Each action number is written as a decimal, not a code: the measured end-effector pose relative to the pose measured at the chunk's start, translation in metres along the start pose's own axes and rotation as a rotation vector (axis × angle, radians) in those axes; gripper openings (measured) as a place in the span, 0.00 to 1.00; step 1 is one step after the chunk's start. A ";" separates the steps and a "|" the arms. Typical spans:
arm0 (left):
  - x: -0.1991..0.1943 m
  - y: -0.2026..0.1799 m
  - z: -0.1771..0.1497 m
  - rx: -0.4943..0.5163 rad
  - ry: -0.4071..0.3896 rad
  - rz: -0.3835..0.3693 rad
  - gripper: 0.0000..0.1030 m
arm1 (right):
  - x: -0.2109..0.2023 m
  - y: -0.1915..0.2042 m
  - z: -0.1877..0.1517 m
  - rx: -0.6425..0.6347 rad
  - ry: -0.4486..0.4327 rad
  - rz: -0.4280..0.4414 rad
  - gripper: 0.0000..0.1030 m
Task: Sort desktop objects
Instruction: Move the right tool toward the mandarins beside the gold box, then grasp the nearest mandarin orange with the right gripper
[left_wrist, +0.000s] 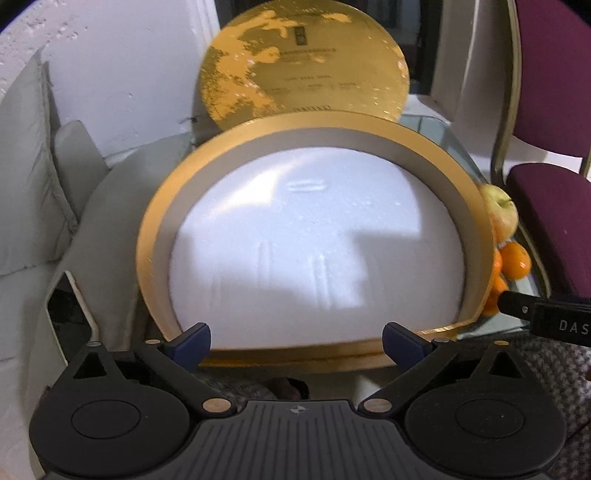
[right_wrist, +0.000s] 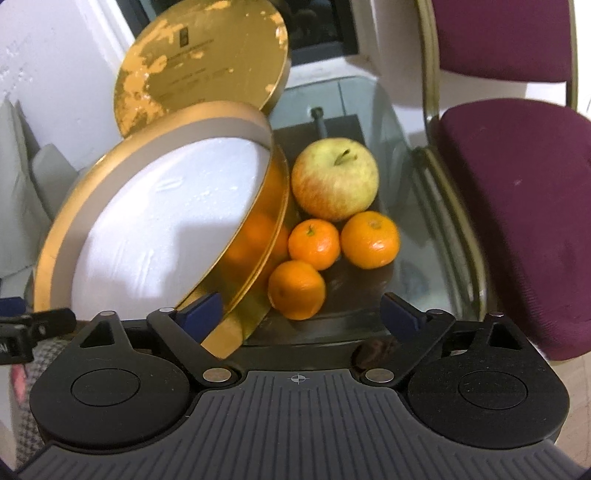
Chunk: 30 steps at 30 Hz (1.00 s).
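A round gold box (left_wrist: 436, 147) with a white foam floor (left_wrist: 306, 251) stands open right in front of my left gripper (left_wrist: 297, 339), which is open and holds nothing. Its worn gold lid (left_wrist: 303, 62) leans upright behind it. In the right wrist view the box (right_wrist: 74, 192) is on the left. Beside it on the glass lie a yellow-red apple (right_wrist: 334, 179) and three tangerines (right_wrist: 314, 243) (right_wrist: 369, 240) (right_wrist: 295, 290). My right gripper (right_wrist: 301, 314) is open just short of the nearest tangerine, with its left finger (right_wrist: 201, 310) beside the box's wall.
The fruit and box rest on a glass table (right_wrist: 406, 122). A purple chair (right_wrist: 517, 221) stands close on the right. Grey cushions (left_wrist: 33, 184) and a white wall (left_wrist: 122, 74) are to the left. The left gripper's body (right_wrist: 33, 321) shows at the far left.
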<state>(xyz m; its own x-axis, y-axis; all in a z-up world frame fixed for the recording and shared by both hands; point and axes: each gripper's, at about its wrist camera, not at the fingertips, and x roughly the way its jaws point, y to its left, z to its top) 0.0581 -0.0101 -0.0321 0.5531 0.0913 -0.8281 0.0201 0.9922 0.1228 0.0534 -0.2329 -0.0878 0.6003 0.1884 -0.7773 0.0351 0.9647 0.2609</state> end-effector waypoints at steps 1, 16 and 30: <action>0.001 0.001 0.001 0.004 -0.003 0.011 0.97 | 0.001 -0.002 0.000 0.016 0.000 0.004 0.88; 0.010 -0.007 0.013 -0.008 -0.032 -0.031 0.97 | 0.028 -0.015 0.007 0.103 -0.007 0.047 0.65; 0.017 -0.007 0.011 0.008 -0.010 -0.011 0.97 | 0.045 -0.021 0.004 0.131 0.021 0.098 0.48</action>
<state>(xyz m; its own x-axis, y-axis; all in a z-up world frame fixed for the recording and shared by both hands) 0.0767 -0.0162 -0.0410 0.5608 0.0794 -0.8242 0.0328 0.9925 0.1179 0.0826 -0.2455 -0.1260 0.5894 0.2851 -0.7558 0.0819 0.9097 0.4070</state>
